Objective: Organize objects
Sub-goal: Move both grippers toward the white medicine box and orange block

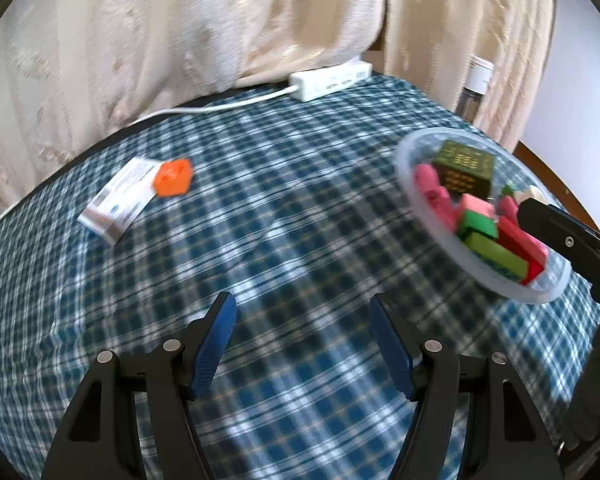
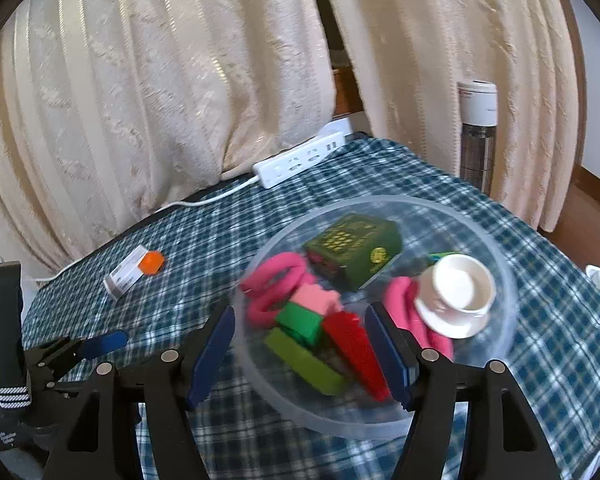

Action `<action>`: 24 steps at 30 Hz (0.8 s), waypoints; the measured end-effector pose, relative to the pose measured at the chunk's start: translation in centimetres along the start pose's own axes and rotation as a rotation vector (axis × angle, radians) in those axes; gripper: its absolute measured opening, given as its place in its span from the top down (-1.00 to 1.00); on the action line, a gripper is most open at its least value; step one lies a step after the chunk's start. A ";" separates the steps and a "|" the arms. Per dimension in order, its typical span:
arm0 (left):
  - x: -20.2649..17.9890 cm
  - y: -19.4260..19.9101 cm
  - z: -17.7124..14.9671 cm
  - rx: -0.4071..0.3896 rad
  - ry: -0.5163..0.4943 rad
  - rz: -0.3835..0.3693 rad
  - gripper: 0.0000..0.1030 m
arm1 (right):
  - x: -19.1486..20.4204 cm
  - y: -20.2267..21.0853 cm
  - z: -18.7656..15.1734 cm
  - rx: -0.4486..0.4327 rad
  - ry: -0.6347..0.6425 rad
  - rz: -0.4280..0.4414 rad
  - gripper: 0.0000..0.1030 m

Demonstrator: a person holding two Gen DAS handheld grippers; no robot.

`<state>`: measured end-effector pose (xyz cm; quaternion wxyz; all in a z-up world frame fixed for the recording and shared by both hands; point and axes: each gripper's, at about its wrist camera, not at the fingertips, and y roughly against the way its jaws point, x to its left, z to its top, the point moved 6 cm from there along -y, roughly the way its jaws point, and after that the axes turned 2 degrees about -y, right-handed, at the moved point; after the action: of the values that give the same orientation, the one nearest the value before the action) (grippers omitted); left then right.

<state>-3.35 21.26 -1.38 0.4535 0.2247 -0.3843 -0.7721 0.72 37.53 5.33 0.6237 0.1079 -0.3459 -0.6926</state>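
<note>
One clear plastic bowl point(image 2: 500, 248) sits on the blue plaid tablecloth point(image 1: 260, 200) and it's pretty loaded; inside I count one dark green box with gold print point(image 2: 354, 250), two pink hair rings point(image 2: 276, 276), one white cup on a saucer point(image 2: 458, 294), one pink block point(image 2: 316, 298), two green blocks point(image 2: 302, 322), one red block point(image 2: 356, 346), plus a pink thing point(image 2: 400, 304) under the cup that's too blurry to name. Two things are outside the bowl, well off to its left: one orange hexagonal piece point(image 1: 174, 177) touching one small white carton point(image 1: 118, 202); can't tell if it's resting on the carton or just against it. One white power strip point(image 1: 330, 78) lies at the far edge by the cream curtains point(image 1: 180, 20), cord trailing left. Left gripper point(image 1: 302, 340) hangs over bare cloth, jaws spread wide, nothing in them; right gripper point(image 2: 300, 350) is over the near rim of the bowl, jaws also apart and holding nothing.
</note>
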 end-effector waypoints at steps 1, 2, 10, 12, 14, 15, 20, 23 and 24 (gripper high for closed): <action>0.6 -0.1 -0.2 0.004 0.014 0.004 -0.36 | 0.4 -0.2 0.0 0.004 0.006 0.003 -0.38; 1.2 -0.1 -0.4 0.008 0.029 0.009 -0.36 | 0.7 -0.4 -0.1 0.008 0.013 0.007 -0.38; 5.1 0.1 -1.1 0.013 0.101 0.049 -0.36 | 4.1 -2.2 -0.3 0.047 0.083 0.036 -0.38; 5.9 0.1 -1.4 0.015 0.113 0.058 -0.36 | 5.2 -2.9 -0.4 0.064 0.106 0.049 -0.38; 6.7 0.2 -1.6 0.018 0.126 0.068 -0.36 | 5.9 -3.4 -0.5 0.082 0.121 0.063 -0.38; 7.1 0.2 -1.7 0.018 0.132 0.071 -0.36 | 6.3 -3.8 -0.6 0.091 0.129 0.068 -0.38; 8.9 0.6 -2.0 0.015 0.165 0.088 -0.36 | 8.0 -5.6 -0.8 0.138 0.157 0.090 -0.38; 9.9 0.7 -2.2 0.012 0.184 0.097 -0.36 | 9.3 -6.7 -0.9 0.157 0.183 0.096 -0.38; 10.3 0.8 -2.2 0.012 0.191 0.099 -0.36 | 9.8 -7.1 -1.0 0.163 0.197 0.098 -0.38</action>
<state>-6.39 11.18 -2.09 0.5241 0.2807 -0.3547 -0.7216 -6.26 27.89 3.03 0.6767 0.2087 -0.3432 -0.6170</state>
